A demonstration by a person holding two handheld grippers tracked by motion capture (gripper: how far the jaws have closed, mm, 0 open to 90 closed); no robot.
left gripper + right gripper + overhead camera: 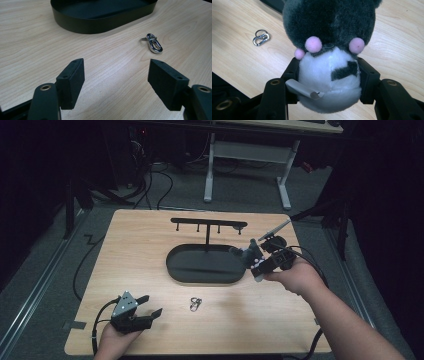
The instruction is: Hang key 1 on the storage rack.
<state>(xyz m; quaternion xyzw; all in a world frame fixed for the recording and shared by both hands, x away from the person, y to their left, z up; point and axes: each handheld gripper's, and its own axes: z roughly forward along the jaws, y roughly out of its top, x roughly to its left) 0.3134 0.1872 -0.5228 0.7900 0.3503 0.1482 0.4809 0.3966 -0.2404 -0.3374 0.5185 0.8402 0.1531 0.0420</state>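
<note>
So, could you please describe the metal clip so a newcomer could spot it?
Start at the black oval tray mid-table. Just in front of it, toward the person, the clip lies alone on bare wood. It is the one small shiny silver thing there.

Black oval tray (205,272) at mid-worktop (140,250), bearing an upright post with a crossbar of small hooks (208,223). Near the tray's front edge, well apart from it, a silver clasp (195,303) with ring (lying flat). Behind the tray, beyond the worktop, white desk legs (210,170) on grey floor.
</note>
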